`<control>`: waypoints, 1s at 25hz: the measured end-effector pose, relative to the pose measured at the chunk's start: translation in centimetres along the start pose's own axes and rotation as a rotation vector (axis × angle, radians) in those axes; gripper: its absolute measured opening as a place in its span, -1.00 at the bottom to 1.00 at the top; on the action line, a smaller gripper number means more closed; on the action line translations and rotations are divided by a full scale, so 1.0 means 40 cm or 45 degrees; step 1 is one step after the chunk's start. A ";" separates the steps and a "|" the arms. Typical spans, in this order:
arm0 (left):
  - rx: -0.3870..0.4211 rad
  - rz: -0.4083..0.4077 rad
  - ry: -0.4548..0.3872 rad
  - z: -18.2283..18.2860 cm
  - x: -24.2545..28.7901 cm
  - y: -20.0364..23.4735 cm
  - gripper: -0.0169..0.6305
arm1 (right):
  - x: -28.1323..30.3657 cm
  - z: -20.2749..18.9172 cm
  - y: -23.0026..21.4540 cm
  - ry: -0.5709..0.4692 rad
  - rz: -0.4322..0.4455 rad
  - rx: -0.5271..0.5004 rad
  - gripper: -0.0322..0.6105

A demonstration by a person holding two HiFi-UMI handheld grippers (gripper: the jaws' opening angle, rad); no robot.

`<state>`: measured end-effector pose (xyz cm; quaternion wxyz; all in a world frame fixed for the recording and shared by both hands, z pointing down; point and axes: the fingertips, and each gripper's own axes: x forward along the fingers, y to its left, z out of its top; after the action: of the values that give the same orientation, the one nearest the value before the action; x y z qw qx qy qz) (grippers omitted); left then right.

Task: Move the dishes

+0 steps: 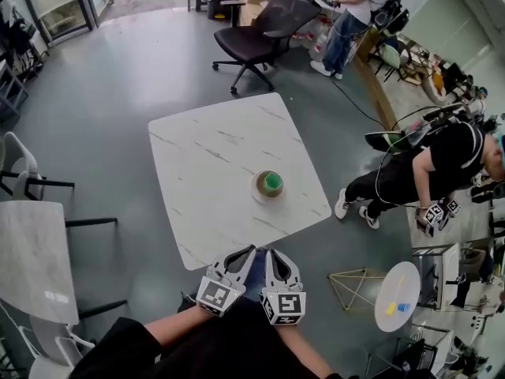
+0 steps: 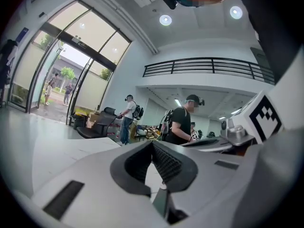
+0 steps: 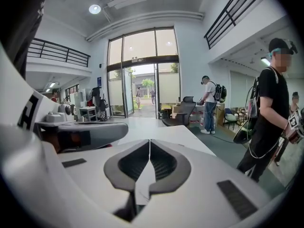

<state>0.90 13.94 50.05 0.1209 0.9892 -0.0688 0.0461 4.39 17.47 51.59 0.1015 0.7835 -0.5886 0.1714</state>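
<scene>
A green cup sits inside a beige bowl on the white marble table, towards its near right side. Both grippers hover side by side just off the table's near edge, well short of the bowl. The left gripper is shut with nothing between its jaws, which also meet tip to tip in the left gripper view. Right beside it, the right gripper is shut and empty, its jaws pressed together in the right gripper view. Neither gripper view shows the bowl.
A black office chair stands beyond the table's far corner. A person in black bends over to the right. A wire pyramid frame and a small round white table are at the near right. A grey table and white chairs stand left.
</scene>
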 end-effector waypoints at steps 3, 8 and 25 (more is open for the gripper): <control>0.006 0.066 -0.014 0.028 0.035 0.042 -0.90 | 0.051 0.019 -0.027 -0.003 0.037 0.011 -0.85; 0.023 0.143 -0.007 0.029 0.129 0.110 -0.90 | 0.160 0.051 -0.115 -0.020 0.105 0.017 -0.84; -0.056 0.393 0.094 -0.005 0.413 0.269 -0.90 | 0.465 -0.033 -0.330 0.227 0.374 -0.016 -0.84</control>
<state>15.58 1.58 54.53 0.1364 0.9616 -0.2167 0.0991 21.46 5.23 60.58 0.1318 0.6701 -0.6865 0.2495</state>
